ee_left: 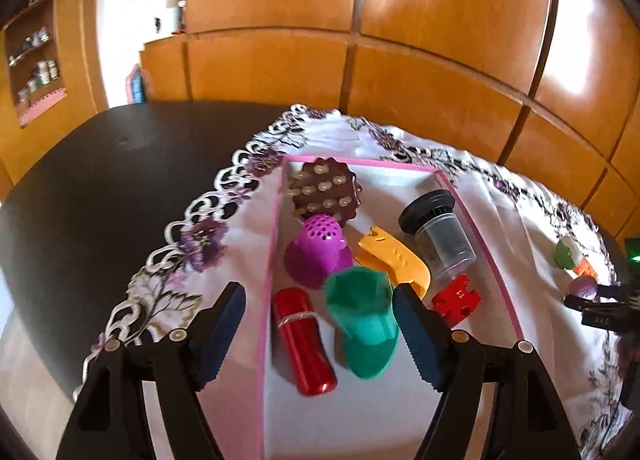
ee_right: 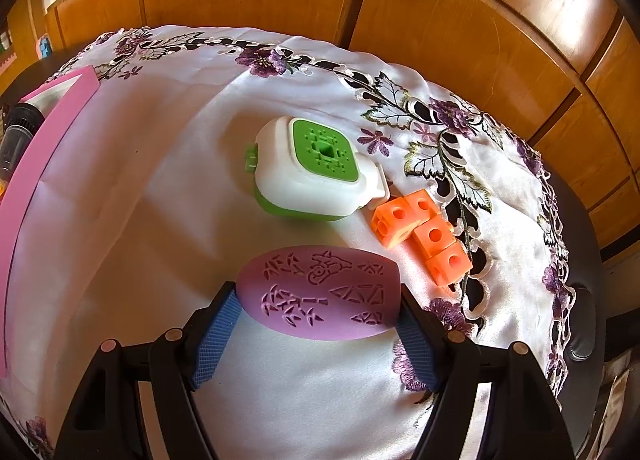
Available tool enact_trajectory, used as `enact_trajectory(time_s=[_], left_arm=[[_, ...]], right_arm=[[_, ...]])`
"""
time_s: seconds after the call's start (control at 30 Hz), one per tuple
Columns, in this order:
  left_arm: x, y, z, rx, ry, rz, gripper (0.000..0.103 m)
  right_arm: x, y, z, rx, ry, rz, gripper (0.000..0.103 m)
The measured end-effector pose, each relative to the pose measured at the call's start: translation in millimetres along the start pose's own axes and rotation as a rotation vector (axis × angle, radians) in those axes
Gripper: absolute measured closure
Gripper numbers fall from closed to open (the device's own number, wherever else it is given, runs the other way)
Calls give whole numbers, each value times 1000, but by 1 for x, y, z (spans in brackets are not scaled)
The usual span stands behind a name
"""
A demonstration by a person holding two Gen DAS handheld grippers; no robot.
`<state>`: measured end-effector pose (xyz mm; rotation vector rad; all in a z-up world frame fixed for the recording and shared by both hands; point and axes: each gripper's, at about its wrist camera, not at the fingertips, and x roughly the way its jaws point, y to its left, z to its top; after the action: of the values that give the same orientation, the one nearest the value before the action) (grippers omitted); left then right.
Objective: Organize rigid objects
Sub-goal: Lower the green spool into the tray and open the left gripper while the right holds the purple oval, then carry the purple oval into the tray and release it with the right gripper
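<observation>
Both right fingers pinch the purple egg.

A pink oval case with cut-out patterns lies sideways above the cloth, clamped between blue pads.

left claw spread wide above the pink box, green cup between its fingers.

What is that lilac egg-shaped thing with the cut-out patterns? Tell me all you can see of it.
The lilac oval piece looks like smooth matte plastic, rounded like a flattened egg. Its top carries cut-through patterns: triangles, leaf-like slits and a swirl. It lies lengthwise across the right gripper, whose blue ribbed fingers press its two ends. The embroidered white tablecloth is below it; whether it touches the cloth is unclear. Nothing else touches it.
</observation>
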<state>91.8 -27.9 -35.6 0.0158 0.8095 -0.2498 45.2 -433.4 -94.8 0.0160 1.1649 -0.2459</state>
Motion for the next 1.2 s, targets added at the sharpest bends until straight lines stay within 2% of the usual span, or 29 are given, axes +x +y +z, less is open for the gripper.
enact_trajectory(time_s=[0.37,0.6,1.0,1.1,1.2], left_arm=[[-33,-18,-33,80,-35,23,27],[-43,-11,-32,55,-55,40,27],[-51,28,-34,-22,-72,88,27],[-52,36,-35,-33,-78,92,27],[-51,43,-38,-42,-76,98,27]], right_arm=[[-2,2,-1,-11,-4,-12,26],[-4,4,-1,-28,-12,-28,27],[-4,6,-2,-16,-5,-46,27],[-10,10,-3,-28,-6,-72,27],[-21,19,-6,-30,-26,-53,27]])
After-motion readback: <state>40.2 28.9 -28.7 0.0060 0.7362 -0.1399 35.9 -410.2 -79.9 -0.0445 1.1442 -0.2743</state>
